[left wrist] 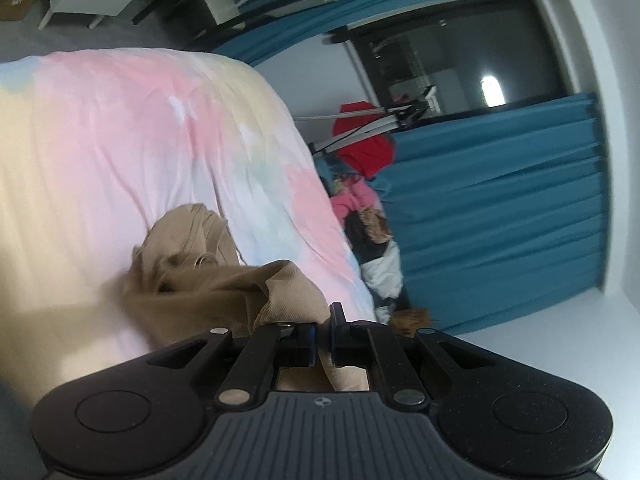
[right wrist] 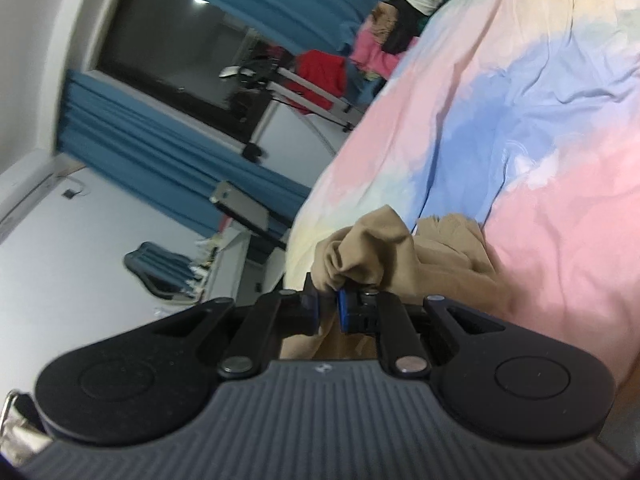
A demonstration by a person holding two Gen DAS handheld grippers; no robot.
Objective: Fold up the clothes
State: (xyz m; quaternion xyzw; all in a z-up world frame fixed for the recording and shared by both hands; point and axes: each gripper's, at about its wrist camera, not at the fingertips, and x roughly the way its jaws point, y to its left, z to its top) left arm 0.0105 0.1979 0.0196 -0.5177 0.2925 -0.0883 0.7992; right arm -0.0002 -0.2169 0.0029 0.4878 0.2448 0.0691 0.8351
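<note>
Grippers, left (left wrist: pixel 323 338) and right (right wrist: pixel 328 312), both pinch tan garment (left wrist: pixel 208 280).

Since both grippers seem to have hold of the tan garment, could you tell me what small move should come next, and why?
Probably draw the two grippers apart: the left gripper and right gripper each pinch the tan garment, which lies bunched on the pastel bedspread and needs spreading before folding.
</note>
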